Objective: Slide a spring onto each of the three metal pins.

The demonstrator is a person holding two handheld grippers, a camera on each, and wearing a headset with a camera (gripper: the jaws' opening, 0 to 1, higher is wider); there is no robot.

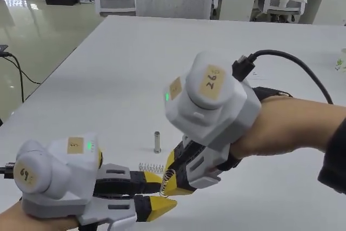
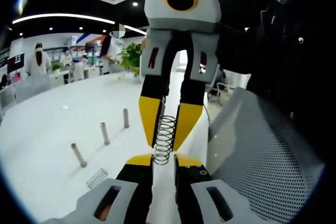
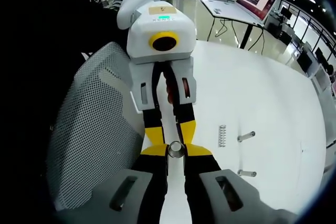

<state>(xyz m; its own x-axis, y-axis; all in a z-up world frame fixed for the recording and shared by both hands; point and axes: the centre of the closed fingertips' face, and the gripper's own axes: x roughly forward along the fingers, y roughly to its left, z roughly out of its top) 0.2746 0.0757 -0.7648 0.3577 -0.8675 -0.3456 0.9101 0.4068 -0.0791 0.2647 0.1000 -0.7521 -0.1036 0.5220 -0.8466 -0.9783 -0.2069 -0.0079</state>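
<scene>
- Three pins (image 2: 105,133) are seen standing bare on the bench (image 1: 108,79); no spring is fitted yet, so all three are judged left to do.
- One spring (image 2: 166,129) is gripped off the bench near the pins, clamped along the right claw (image 2: 165,147) and pinched at its end by the left claw (image 2: 164,159).
- A second spring (image 2: 97,178) is left lying beside the pins.

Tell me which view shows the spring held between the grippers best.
Left gripper view: the held spring stands side-on, coils clear along its length. The right gripper view shows it end-on, as a ring. The head view shows it small, crowded among jaw tips.
</scene>
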